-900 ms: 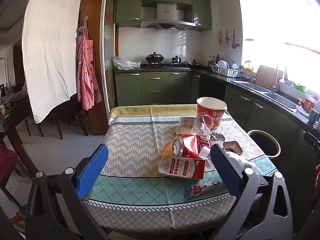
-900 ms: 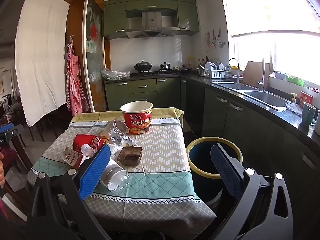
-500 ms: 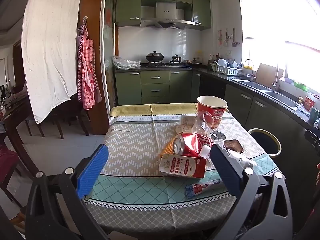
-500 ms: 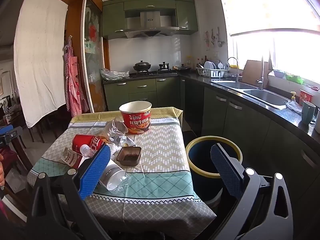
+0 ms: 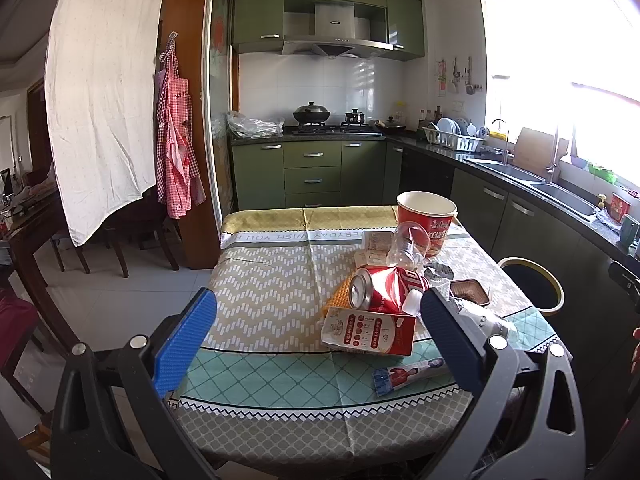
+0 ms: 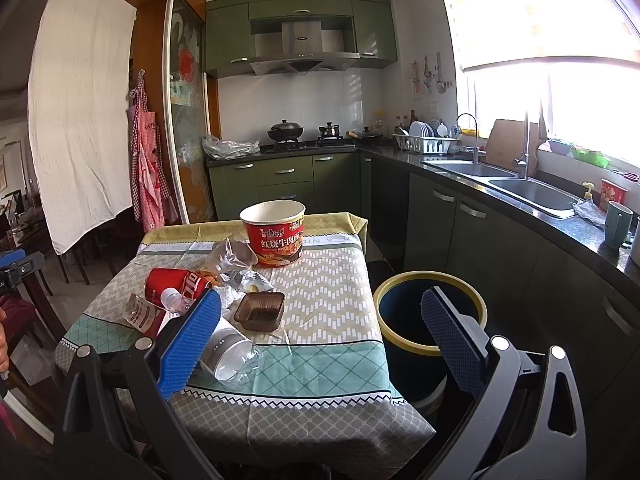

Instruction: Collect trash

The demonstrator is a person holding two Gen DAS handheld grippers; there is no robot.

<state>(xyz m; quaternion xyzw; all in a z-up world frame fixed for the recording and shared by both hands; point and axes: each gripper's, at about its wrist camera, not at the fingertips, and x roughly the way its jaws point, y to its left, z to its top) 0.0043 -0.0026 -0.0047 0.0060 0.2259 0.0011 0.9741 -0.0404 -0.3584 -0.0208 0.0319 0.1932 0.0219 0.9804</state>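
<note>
**Nothing picked up yet, you're parked at the near edge of the table**

You're at the very start here, by my read. Your left gripper [image 5: 316, 316] is spread wide with nothing between the pads, hanging low in the left wrist view short of the table [image 5: 280, 280]. Your right gripper [image 6: 320, 316] is the same: wide apart, empty, low in its own frame.

The trash sits bunched centre-right in the left view. The bin [image 6: 430, 312] stands on the floor right of centre in the right wrist view, just beside the table's edge.

Count, as far as I can tell:
- one red noodle bowl [image 6: 274, 232], upright, at the far end
- one red can [image 5: 384, 290] lying on its side
- one red-and-white carton [image 5: 368, 332], flat, touching the can
- one clear plastic bottle [image 6: 232, 352] on its side, nearest your right gripper
- one smaller bottle [image 6: 176, 302], mostly hidden
- one clear cup [image 5: 408, 246] tipped against the bowl
- one brown plastic tray [image 6: 260, 311]
- one tube [image 5: 408, 372] near the front edge
- some wrappers and foil bits in the middle, too jumbled to count

Next move, I'd guess: the big bottle is closest to your right gripper and to the bin. It's round and crinkly, so close across its body rather than the neck or it'll roll away. The carton looks like an easy one for your left.
</note>
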